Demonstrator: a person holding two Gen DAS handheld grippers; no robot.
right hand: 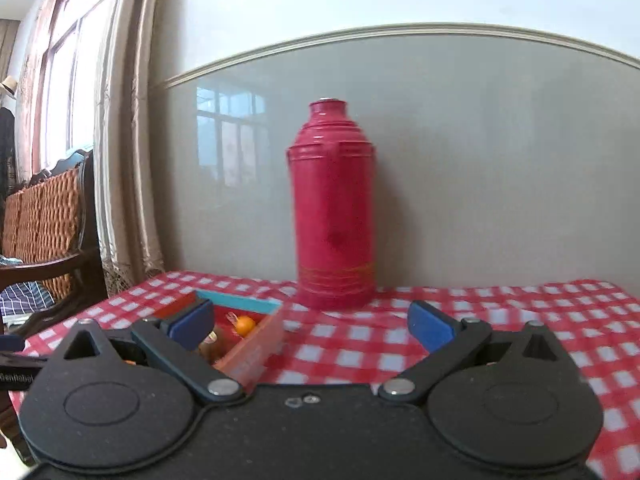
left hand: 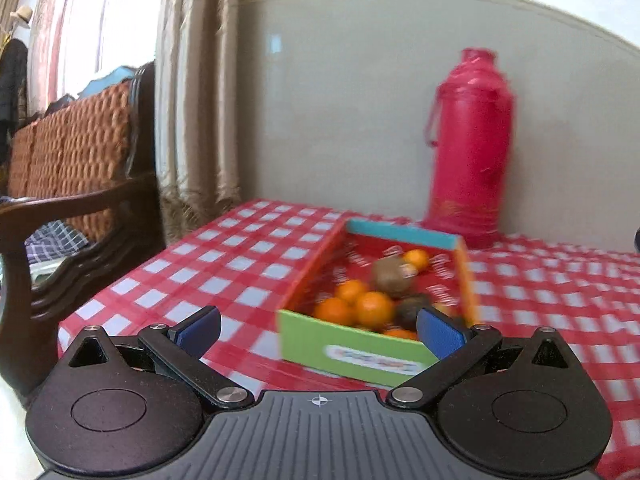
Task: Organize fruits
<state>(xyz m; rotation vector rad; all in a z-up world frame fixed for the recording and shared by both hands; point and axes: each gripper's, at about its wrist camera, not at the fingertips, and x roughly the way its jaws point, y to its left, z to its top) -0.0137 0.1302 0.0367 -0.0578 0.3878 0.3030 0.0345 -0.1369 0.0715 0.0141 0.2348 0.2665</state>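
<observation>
A colourful cardboard box (left hand: 352, 346) with a green front wall and blue back wall sits on the checked tablecloth (left hand: 240, 264). It holds several oranges (left hand: 374, 308), a brown kiwi (left hand: 390, 278) and a darker fruit (left hand: 410, 312). My left gripper (left hand: 318, 330) is open and empty, just in front of the box's green wall. In the right wrist view the box (right hand: 256, 344) is at the lower left with an orange (right hand: 245, 325) showing. My right gripper (right hand: 312, 322) is open and empty, above the cloth to the right of the box.
A tall red thermos (left hand: 470, 148) stands behind the box against the grey wall; it also shows in the right wrist view (right hand: 332, 208). A dark wooden chair with a wicker back (left hand: 76, 168) stands left of the table, by the curtain (left hand: 192, 92).
</observation>
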